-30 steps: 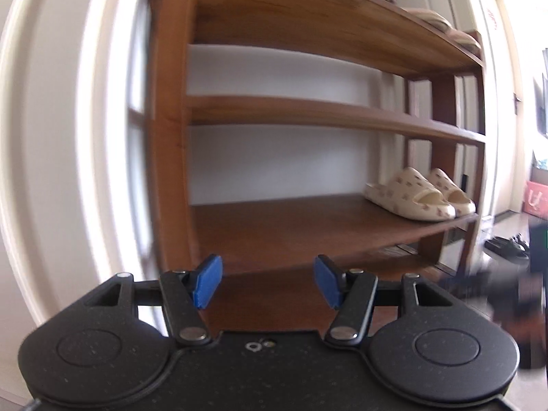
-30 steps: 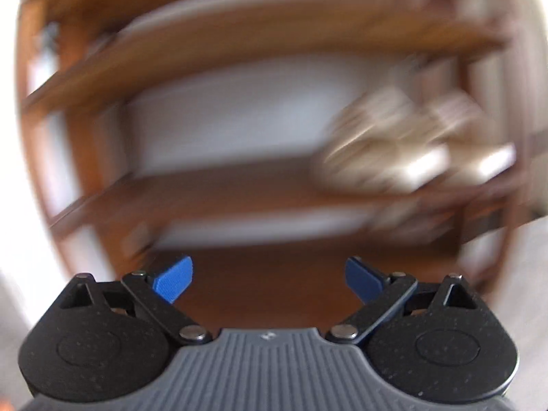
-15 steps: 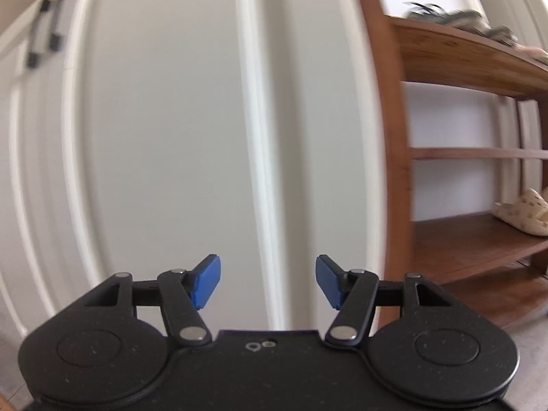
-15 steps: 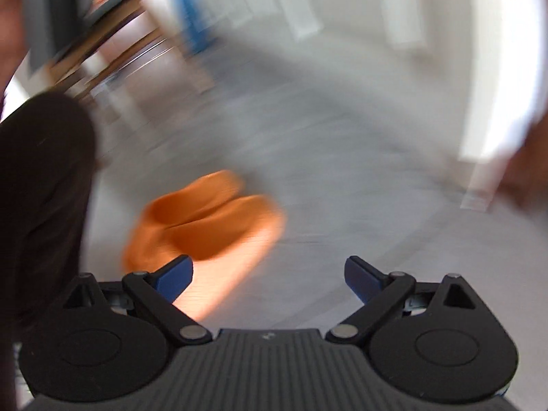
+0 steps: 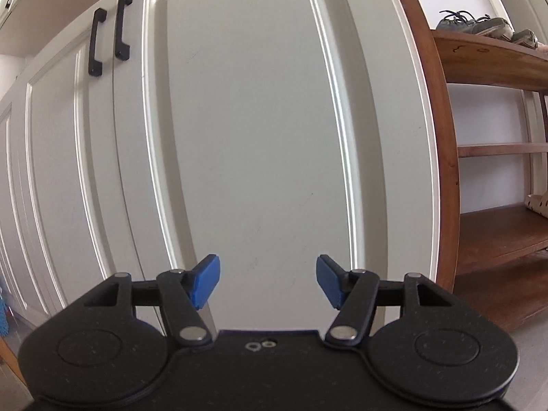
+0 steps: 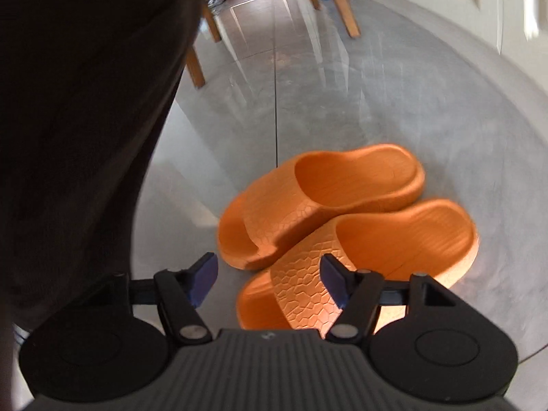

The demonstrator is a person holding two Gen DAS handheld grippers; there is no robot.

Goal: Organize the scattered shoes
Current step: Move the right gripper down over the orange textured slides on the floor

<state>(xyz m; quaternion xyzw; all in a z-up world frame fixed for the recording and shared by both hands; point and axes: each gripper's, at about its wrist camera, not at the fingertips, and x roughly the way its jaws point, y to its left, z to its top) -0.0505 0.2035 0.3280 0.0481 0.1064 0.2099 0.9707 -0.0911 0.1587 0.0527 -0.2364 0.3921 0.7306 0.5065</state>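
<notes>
Right claw (image 6: 269, 279) hangs low over the floor (image 6: 376, 102), fingers spread wide, nothing between them. A second ago its view was a blurred shoe rack; half a second ago a smeared orange shape; now the view has steadied on a pair of orange slides (image 6: 342, 219), lower centre to lower right of the frame. The two slides lie side by side and touching, the nearer one's textured strap just past the claw's right fingertip, partly hidden by the claw body. A dark trouser leg (image 6: 85, 102) fills the left of the frame; wooden chair legs (image 6: 339, 3) stand upper centre. Left claw (image 5: 268, 281) also wide and empty. Its view has swung off the rack front and now faces white cabinet doors (image 5: 239, 137); the wooden shoe rack (image 5: 445, 171) sits at the right edge, with grey lace-up shoes (image 5: 479, 25) on top and a cream slide (image 5: 537, 202) just showing on a lower shelf. Judgement: the right claw has turned from the rack toward the pair on the floor, which reads as lining up for a pickup of the nearer slide.
</notes>
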